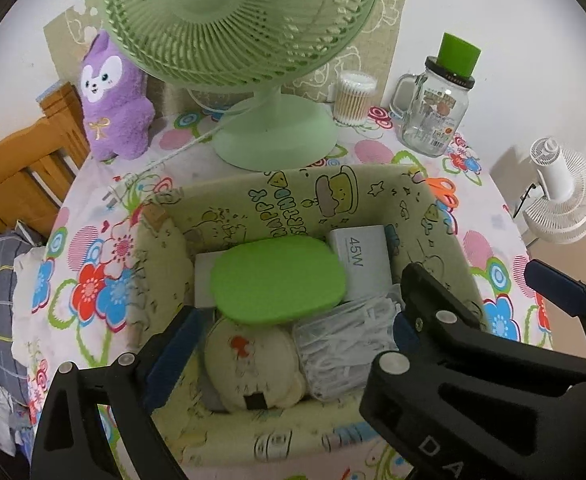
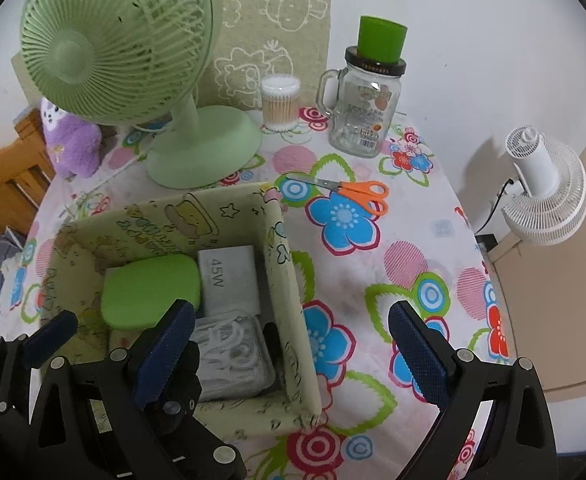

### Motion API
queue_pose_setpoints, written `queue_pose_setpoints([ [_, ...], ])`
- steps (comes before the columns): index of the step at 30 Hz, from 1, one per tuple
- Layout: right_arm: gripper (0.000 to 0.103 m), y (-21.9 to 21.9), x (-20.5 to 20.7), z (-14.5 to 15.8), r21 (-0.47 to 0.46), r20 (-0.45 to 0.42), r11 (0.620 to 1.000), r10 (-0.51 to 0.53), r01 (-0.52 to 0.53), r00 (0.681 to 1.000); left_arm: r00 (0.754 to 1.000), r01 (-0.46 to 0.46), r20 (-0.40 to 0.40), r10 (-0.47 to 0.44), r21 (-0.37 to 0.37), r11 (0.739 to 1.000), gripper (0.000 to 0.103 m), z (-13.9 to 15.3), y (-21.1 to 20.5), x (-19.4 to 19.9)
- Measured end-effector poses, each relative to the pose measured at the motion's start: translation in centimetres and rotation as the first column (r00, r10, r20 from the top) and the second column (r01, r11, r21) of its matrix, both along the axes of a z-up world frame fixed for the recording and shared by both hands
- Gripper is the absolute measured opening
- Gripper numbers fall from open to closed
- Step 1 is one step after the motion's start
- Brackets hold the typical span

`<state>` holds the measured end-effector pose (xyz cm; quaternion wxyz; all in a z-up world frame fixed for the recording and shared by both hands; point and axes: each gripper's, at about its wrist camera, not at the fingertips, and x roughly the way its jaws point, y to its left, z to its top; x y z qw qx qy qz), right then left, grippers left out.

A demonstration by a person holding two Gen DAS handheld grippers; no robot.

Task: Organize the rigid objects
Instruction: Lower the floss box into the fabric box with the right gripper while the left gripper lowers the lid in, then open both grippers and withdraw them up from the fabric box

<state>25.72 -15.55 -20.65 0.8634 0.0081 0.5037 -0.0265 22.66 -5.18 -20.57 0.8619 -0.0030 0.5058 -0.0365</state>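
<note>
A fabric storage box [image 1: 445, 236] [image 2: 289, 292] with cartoon print sits on the flowered table. In it lie a green case [image 1: 277, 280] [image 2: 153, 292], a white "45W" box [image 1: 361, 256] [image 2: 229, 280], a clear box of white plastic pieces [image 1: 341, 348] [image 2: 233, 356] and a cream round pouch [image 1: 249, 364]. My left gripper [image 1: 293, 344] is open and empty, hovering over the box's near half. My right gripper [image 2: 293, 352] is open and empty, straddling the box's right wall. Orange-handled scissors [image 2: 349, 192] [image 1: 443, 192] lie on the table behind the box's right corner.
A green fan [image 1: 245, 40] [image 2: 133, 72] stands behind the box. A purple plush [image 1: 113, 96], a cotton-swab tub [image 2: 280, 102] and a glass jar with a green cup on top [image 2: 367, 108] stand at the back. A white fan [image 2: 545, 192] is off the table's right edge.
</note>
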Motion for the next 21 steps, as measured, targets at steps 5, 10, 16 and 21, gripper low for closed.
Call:
queue_pose_setpoints([
  [5, 0.099, 0.1, -1.4, 1.4, 0.011, 0.025, 1.000, 0.007, -0.007, 1.000, 1.000, 0.007, 0.023, -0.007, 0.005, 1.000, 0.098, 1.5, -0.1, -1.3],
  [10, 0.099, 0.0, -2.8, 2.9, 0.024, 0.045, 1.000, 0.017, -0.018, 0.999, 0.999, 0.008, 0.045, -0.009, 0.012, 1.000, 0.098, 3.0, -0.1, -2.8],
  [16, 0.099, 0.0, -4.7, 4.7, 0.041, 0.068, 0.999, 0.024, -0.027, 0.997, 0.998, 0.002, 0.060, -0.003, 0.014, 1.000, 0.098, 4.6, 0.0, -4.7],
  [21, 0.099, 0.0, -6.2, 6.1, 0.054, 0.088, 0.998, 0.031, -0.036, 0.996, 0.997, -0.005, 0.078, 0.003, 0.020, 1.000, 0.098, 6.0, 0.0, -6.3],
])
